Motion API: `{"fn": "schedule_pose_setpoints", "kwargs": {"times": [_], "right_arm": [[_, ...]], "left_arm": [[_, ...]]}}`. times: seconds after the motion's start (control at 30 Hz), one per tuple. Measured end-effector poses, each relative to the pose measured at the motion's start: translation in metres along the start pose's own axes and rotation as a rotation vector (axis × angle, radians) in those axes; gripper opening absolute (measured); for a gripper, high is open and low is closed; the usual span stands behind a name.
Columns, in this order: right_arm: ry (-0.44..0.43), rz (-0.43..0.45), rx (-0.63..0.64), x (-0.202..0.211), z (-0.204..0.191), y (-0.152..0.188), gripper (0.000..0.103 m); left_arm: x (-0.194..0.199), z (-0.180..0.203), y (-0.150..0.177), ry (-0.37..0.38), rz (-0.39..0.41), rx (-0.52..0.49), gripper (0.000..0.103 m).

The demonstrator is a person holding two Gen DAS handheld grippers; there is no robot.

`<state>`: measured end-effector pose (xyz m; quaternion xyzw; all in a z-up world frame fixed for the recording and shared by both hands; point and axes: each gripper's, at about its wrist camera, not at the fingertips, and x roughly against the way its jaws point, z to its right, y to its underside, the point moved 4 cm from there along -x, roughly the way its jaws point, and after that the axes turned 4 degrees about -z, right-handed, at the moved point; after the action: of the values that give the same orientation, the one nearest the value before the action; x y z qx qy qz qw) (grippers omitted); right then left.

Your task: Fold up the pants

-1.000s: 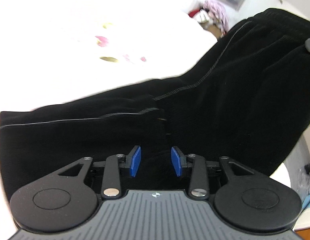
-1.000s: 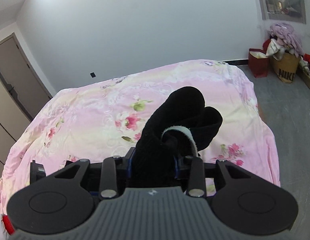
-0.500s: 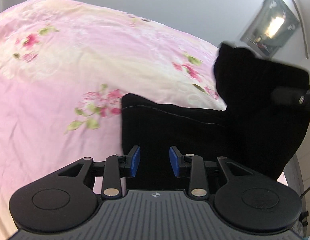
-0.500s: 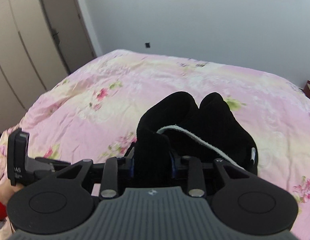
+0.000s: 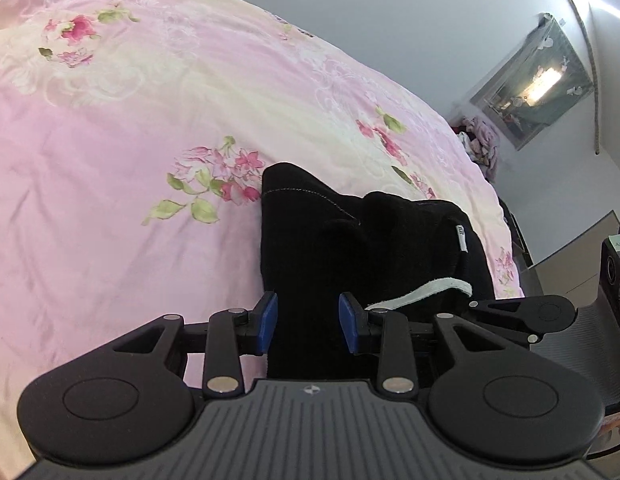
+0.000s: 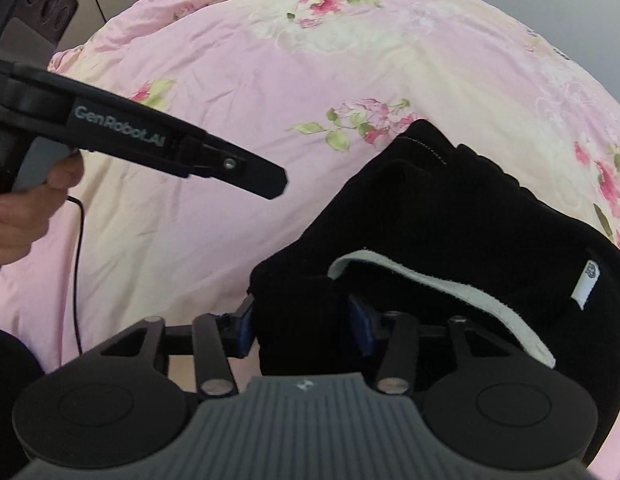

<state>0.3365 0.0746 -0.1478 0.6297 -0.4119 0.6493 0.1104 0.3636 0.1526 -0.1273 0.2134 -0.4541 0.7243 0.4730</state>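
Broadly, a pink flowered bed (image 5: 110,160) spreads ahead of both tongs. Black pants (image 5: 349,248) lie bunched on it, reaching between the jaws of each. The left tongs (image 5: 308,322) stand released, their blue pads beside the cloth. The right tongs (image 6: 306,326) have just been opening; cloth fills the gap, but whether it is still gripped I cannot tell. A white strip (image 6: 449,284) crosses the fold just ahead of the right tongs.

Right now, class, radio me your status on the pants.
Left gripper open, empty. Right gripper jaws just opening, pants fold between. Pants bunched on bedspread. Nothing in the way.
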Motion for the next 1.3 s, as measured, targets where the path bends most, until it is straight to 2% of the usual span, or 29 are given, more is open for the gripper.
{"fn": "schedule_pose_setpoints", "kwargs": {"times": [0.07, 0.17, 0.23, 0.33, 0.53, 0.57, 0.6, 0.63, 0.73, 0.8, 0.87, 0.97, 1.03, 1.13, 1.2, 1.3], "right_arm": [[0.005, -0.034, 0.020, 0.007, -0.002, -0.001, 0.057], [0.060, -0.051, 0.052, 0.027, 0.005, 0.005, 0.059], [0.101, -0.050, 0.027, 0.042, 0.020, 0.010, 0.060], [0.190, -0.045, -0.022, 0.062, 0.053, 0.024, 0.060], [0.298, -0.038, -0.183, 0.077, 0.134, 0.066, 0.060], [0.300, -0.036, -0.207, 0.077, 0.144, 0.074, 0.060], [0.297, -0.030, -0.233, 0.079, 0.154, 0.084, 0.060], [0.289, -0.026, -0.256, 0.079, 0.162, 0.092, 0.060], [0.273, -0.010, -0.282, 0.079, 0.176, 0.106, 0.059], [0.264, 0.018, -0.269, 0.080, 0.179, 0.108, 0.058], [0.256, 0.046, -0.253, 0.081, 0.183, 0.105, 0.046], [0.237, 0.092, -0.246, 0.081, 0.191, 0.094, 0.037], [0.233, 0.122, -0.235, 0.078, 0.196, 0.084, 0.030], [0.233, 0.137, -0.192, 0.066, 0.202, 0.066, 0.027], [0.248, 0.132, -0.175, 0.053, 0.206, 0.055, 0.026], [0.250, 0.094, -0.186, 0.026, 0.217, 0.042, 0.026]], "left_arm": [[-0.002, 0.006, -0.006, 0.044, 0.000, 0.006, 0.038], [-0.010, 0.017, -0.015, 0.096, -0.007, 0.021, 0.041], [-0.023, 0.025, -0.018, 0.104, -0.038, 0.028, 0.055], [-0.044, 0.035, -0.021, 0.072, -0.047, 0.029, 0.061], [-0.084, 0.041, -0.025, 0.029, -0.051, 0.061, 0.062], [-0.088, 0.041, -0.027, 0.031, -0.054, 0.064, 0.061], [-0.090, 0.042, -0.028, 0.039, -0.052, 0.070, 0.047], [-0.090, 0.045, -0.030, 0.041, -0.049, 0.066, 0.038], [-0.074, 0.064, -0.037, 0.001, 0.009, -0.019, 0.026], [-0.057, 0.078, -0.041, -0.003, 0.033, -0.071, 0.024], [-0.044, 0.087, -0.044, -0.023, 0.033, -0.103, 0.023], [-0.039, 0.084, -0.046, -0.089, 0.000, -0.124, 0.022], [-0.045, 0.073, -0.047, -0.137, -0.030, -0.103, 0.022], [-0.061, 0.056, -0.044, -0.215, -0.076, -0.113, 0.020], [-0.070, 0.049, -0.043, -0.240, -0.097, -0.110, 0.021], [-0.086, 0.044, -0.043, -0.286, -0.136, -0.134, 0.022]]}}
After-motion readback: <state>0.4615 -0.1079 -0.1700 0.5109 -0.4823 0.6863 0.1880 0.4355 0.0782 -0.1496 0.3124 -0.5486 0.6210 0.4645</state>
